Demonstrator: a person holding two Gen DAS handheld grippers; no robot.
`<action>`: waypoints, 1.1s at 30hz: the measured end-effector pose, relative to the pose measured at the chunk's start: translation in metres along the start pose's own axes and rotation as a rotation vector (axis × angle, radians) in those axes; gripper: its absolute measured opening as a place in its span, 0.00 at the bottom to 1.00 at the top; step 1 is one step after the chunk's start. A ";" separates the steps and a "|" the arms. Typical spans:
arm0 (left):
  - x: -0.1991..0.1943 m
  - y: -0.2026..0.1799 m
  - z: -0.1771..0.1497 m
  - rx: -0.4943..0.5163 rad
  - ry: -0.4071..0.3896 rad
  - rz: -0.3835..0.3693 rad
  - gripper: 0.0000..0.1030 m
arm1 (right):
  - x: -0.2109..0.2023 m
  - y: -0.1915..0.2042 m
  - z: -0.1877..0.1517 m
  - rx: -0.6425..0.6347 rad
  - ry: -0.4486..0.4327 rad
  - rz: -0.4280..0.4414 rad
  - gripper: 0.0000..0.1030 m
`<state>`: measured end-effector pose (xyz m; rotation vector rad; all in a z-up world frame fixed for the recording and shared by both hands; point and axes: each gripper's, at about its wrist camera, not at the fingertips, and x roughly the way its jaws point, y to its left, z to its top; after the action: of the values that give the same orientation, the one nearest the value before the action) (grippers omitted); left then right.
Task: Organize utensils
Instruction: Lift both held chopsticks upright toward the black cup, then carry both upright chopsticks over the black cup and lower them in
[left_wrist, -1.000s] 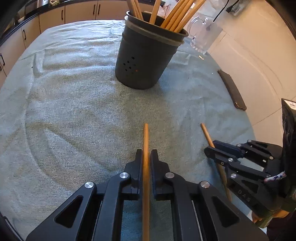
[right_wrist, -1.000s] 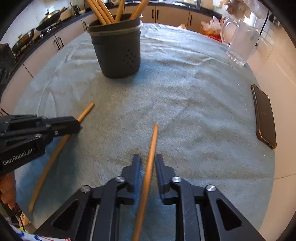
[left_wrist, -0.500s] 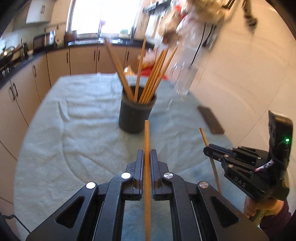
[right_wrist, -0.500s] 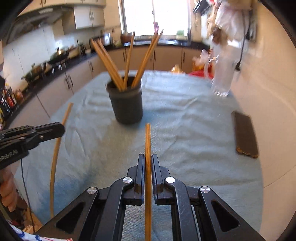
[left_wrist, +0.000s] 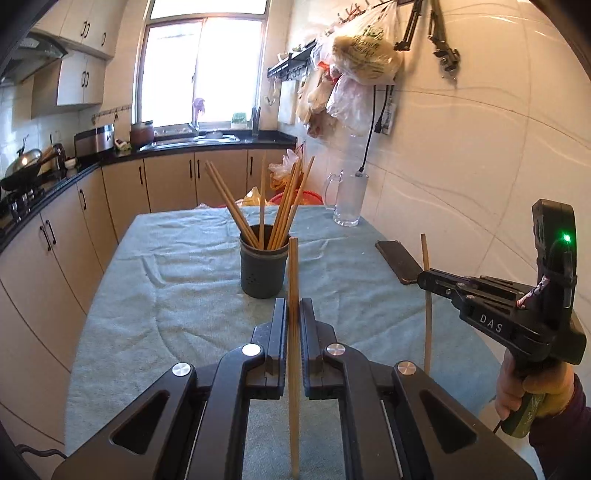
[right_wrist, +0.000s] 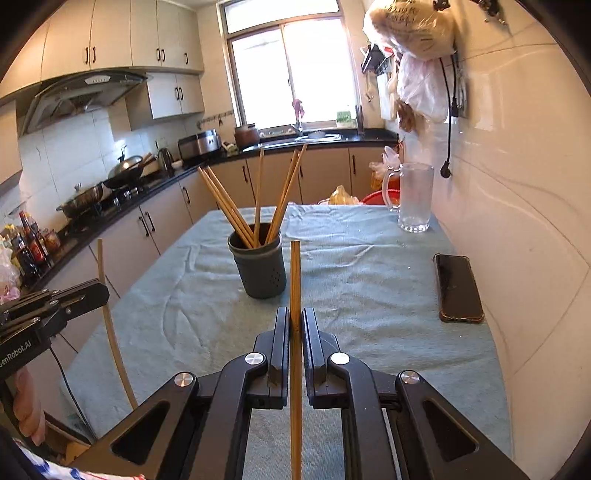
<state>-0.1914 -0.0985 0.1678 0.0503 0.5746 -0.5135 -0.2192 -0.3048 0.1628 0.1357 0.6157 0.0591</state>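
Observation:
A dark grey utensil holder (left_wrist: 263, 269) (right_wrist: 261, 269) stands mid-table with several wooden chopsticks upright in it. My left gripper (left_wrist: 293, 306) is shut on a wooden chopstick (left_wrist: 293, 269), held upright above the cloth, in front of the holder. My right gripper (right_wrist: 295, 314) is shut on another wooden chopstick (right_wrist: 295, 273), also upright. The right gripper (left_wrist: 424, 275) with its chopstick (left_wrist: 426, 321) shows at the right of the left wrist view. The left gripper (right_wrist: 98, 290) with its chopstick (right_wrist: 110, 332) shows at the left of the right wrist view.
A green cloth (left_wrist: 177, 295) (right_wrist: 369, 288) covers the table. A black phone (left_wrist: 399, 260) (right_wrist: 458, 288) lies near the right edge. A glass mug (left_wrist: 347, 201) (right_wrist: 413, 197) stands at the far right corner. A tiled wall runs along the right; kitchen counters lie left and behind.
Both grippers have lifted their chopsticks off the cloth and tilted up from looking down at the table to looking level across it. The holder now appears farther away.

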 end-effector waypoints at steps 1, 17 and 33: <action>-0.002 -0.001 0.000 0.002 -0.006 0.001 0.06 | -0.003 0.000 0.000 0.000 -0.006 -0.001 0.07; -0.021 0.002 0.009 -0.028 -0.055 -0.009 0.06 | -0.016 0.001 0.001 0.004 -0.055 0.016 0.07; -0.002 0.022 0.034 -0.052 -0.059 0.031 0.06 | 0.009 0.008 0.032 -0.001 -0.083 0.036 0.07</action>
<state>-0.1647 -0.0848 0.1953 -0.0048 0.5278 -0.4679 -0.1937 -0.3000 0.1852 0.1471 0.5306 0.0882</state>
